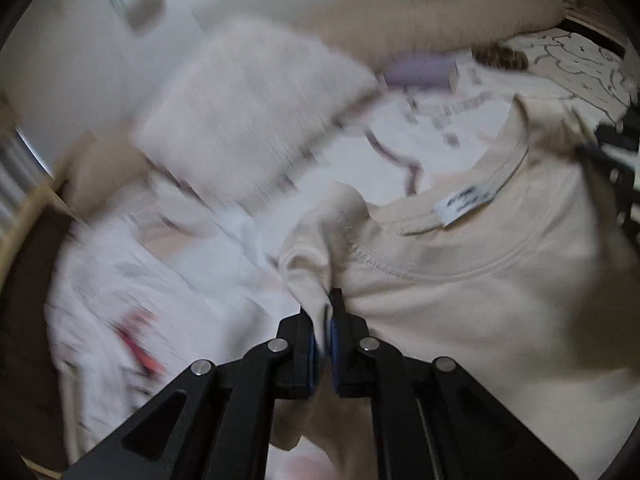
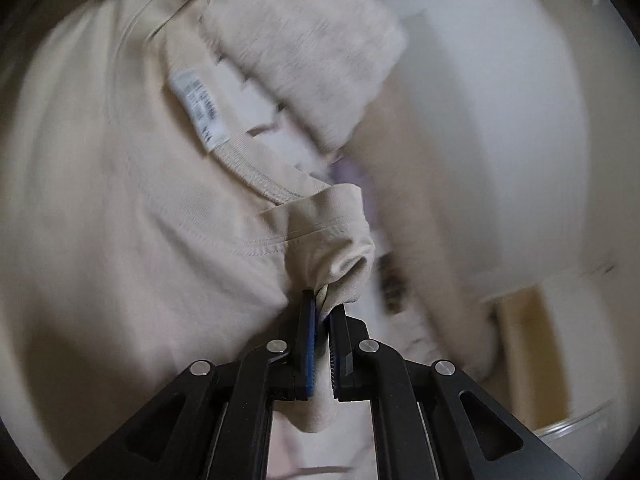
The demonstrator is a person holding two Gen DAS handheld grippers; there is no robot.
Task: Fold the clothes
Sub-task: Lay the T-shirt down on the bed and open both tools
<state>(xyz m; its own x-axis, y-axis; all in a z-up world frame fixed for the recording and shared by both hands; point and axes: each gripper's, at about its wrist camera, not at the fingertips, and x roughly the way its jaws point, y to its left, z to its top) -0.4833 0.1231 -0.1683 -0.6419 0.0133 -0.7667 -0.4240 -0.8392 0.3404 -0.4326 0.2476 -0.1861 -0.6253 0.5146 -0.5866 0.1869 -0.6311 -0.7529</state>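
- Item 1, beige T-shirt (image 1: 500,288): held up between my 2 grippers by its shoulders, collar uppermost, spread across the air above the bed. The neck label (image 1: 464,204) faces the left wrist camera and shows in the right wrist view as well.
- Item 2, left gripper (image 1: 325,312): jaws nearly together, clamped on a bunched fold of the shirt beside the collar. Cloth fills the narrow gap between the blue pads.
- Item 3, right gripper (image 2: 325,308): jaws nearly together, clamped on a rolled wad of the shirt's other shoulder, just past the collar seam.
- Item 4, fluffy pale textile (image 1: 256,112): lies on the bed beyond the shirt, blurred. I cannot tell whether it is a towel or a garment.
- Item 5, patterned bedsheet (image 1: 400,144): the surface under everything, with further white laundry (image 1: 120,280) heaped to the left.
- Risk 1: both grips hold only small wads near the collar. The left one looks the looser, so a sharp swing could pull that shoulder free and drop the shirt crooked.
- Risk 2: the hanging body is out of view below. It could drag over the heap or the fluffy piece and land creased.
- Risk 3: uneven tension between the shoulders would skew the collar and spoil the fold line.
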